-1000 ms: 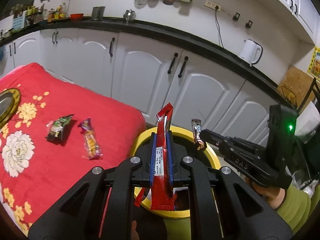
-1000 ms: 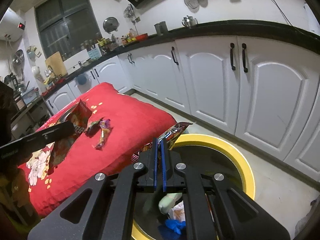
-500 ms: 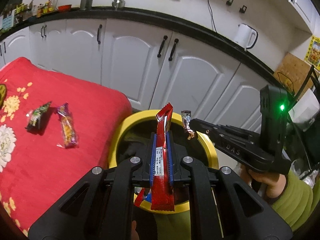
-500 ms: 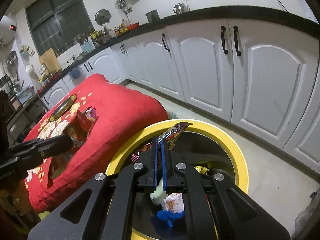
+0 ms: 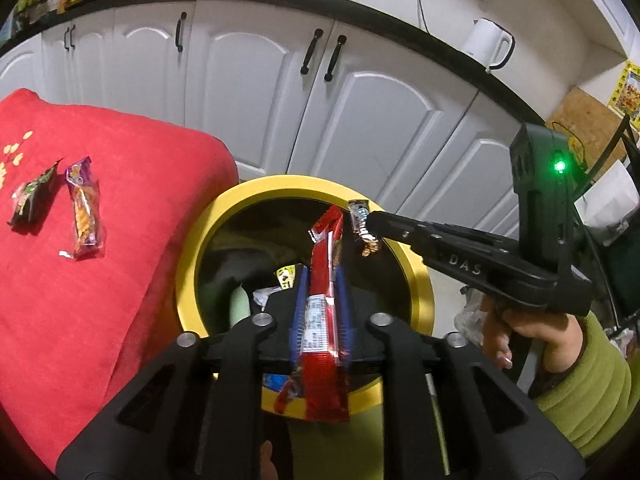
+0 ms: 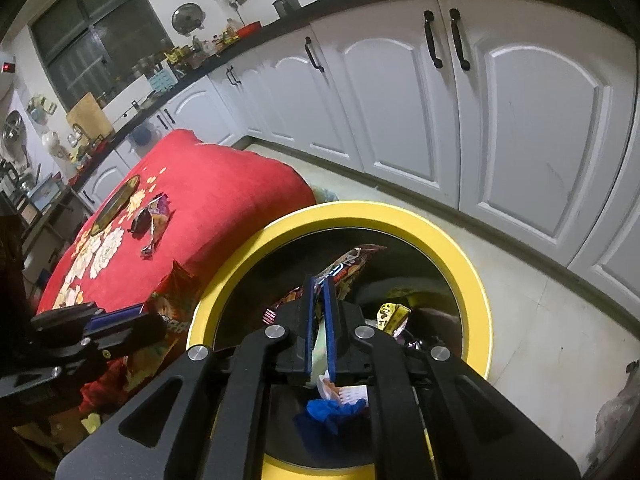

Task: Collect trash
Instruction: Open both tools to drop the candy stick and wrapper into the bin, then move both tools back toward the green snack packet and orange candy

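A red wrapper is clamped upright in the left gripper, held over the near rim of the yellow bin. A dark wrapper is pinched in the right gripper, jaws slightly parted, inside the rim — over trash already in the bin. Two wrappers lie on the red cloth, well back from its edge; the cloth touches the bin's side.

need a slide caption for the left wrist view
Left claw holds a red wrapper over the yellow-rimmed bin; right claw holds a second wrapper there too.
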Demonstrator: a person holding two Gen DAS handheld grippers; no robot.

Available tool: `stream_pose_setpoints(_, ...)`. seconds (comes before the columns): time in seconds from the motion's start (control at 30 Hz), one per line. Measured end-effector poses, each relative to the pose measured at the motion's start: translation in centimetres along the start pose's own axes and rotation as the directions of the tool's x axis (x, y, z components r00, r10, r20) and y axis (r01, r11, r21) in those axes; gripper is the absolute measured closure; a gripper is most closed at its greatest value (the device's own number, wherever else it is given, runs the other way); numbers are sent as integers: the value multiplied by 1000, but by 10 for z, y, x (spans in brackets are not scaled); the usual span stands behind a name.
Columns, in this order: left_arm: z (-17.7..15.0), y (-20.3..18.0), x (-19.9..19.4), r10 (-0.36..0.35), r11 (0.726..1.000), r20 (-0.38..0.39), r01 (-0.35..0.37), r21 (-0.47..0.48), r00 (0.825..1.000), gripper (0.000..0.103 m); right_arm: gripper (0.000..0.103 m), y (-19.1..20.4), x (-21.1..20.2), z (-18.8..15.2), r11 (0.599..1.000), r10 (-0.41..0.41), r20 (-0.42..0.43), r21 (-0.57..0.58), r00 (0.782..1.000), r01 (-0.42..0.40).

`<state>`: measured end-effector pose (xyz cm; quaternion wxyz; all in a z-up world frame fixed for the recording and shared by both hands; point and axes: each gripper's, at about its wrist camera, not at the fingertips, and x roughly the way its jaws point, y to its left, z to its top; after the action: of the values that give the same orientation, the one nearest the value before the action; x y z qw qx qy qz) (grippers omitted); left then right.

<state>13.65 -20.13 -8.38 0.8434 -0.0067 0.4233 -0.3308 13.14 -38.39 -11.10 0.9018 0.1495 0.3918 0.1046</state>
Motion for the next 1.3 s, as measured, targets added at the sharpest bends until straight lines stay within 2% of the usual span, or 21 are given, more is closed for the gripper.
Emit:
stream_pose_setpoints(0.07,-1,2,0,6,1000,5,-6,-8,1000,62,79,-1,-1,0,1000,-4,4,5,1000,4)
stream_pose_setpoints(0.13,-1,6,-2,11,1000,12,-11,-22,1000,57,71,-3,-4,0,1000,-11,14,11,1000,11)
stream_pose_setpoints(0.3,0,18,-8,30,998,36,-28,-65,999,38,68,-2,-6,3,1000,-15,23,10,1000,14)
stream_pose_setpoints(0.4,1,24,-16,57,995,61,-52,-81,997,31,65,2,-9,5,1000,-20,38,4,999,20)
stream_pose_setpoints(0.47,2,30,-23,87,993,84,-80,-89,993,21,62,6,-12,7,1000,-19,52,-2,998,19)
stream_pose_setpoints(0.5,2,33,-26,104,991,95,-95,-91,990,19,61,9,-13,8,1000,-18,62,-5,998,19)
stream_pose_setpoints(0.67,7,52,-48,187,977,161,-166,-130,969,15,53,30,-23,13,999,1,119,-35,993,3)
stream_pose_setpoints(0.83,12,77,-69,274,954,215,-238,-181,937,15,48,56,-27,18,997,39,153,-76,987,-27)
stream_pose_setpoints(1.03,16,107,-93,350,925,255,-290,-245,902,15,47,97,-15,24,986,93,137,-151,986,-72)
stream_pose_setpoints(1.3,16,141,-109,411,893,257,-329,-308,875,14,44,153,10,28,959,147,90,-256,985,-120)
